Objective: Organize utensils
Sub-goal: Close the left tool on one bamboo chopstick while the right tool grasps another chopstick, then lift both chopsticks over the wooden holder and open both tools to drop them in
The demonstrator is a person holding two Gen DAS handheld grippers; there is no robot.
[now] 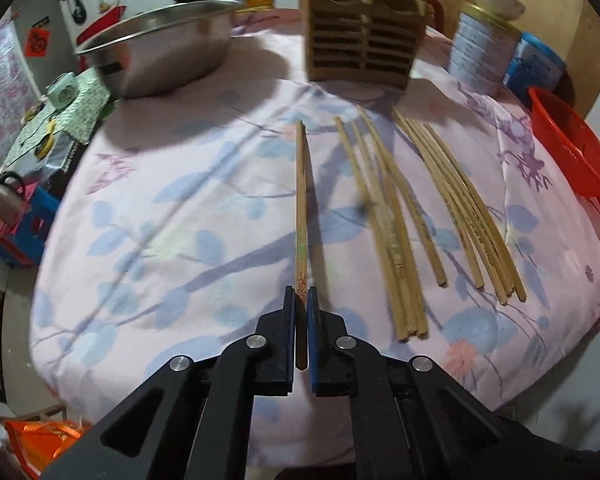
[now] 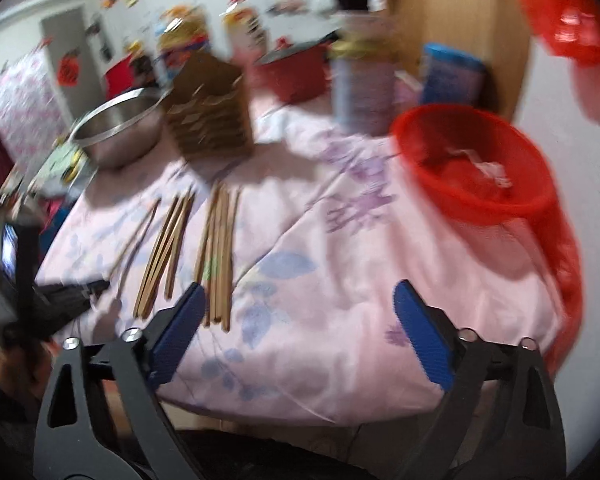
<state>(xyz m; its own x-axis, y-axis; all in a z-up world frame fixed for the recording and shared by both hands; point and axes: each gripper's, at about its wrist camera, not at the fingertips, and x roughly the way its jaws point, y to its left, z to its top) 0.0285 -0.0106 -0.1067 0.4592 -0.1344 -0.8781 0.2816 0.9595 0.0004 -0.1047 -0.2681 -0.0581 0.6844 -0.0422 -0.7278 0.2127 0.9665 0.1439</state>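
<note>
Table [image 1: 148, 216] under floral cloth; steel bowl [image 1: 160, 46] at 11 o'clock, wooden holder [image 1: 362, 40] at 12, red basket [image 1: 572, 152] at 2; loose chopsticks [image 1: 432, 216] (two bundles) at 1 o'clock; left gripper [image 1: 301, 300] clenched on one chopstick [image 1: 301, 208], pointing to 12; right gripper [image 2: 296, 312] released, holding nothing.

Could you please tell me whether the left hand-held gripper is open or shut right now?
Shut. The left hand-held gripper has its blue pads clamped on the end of one wooden chopstick.
</note>
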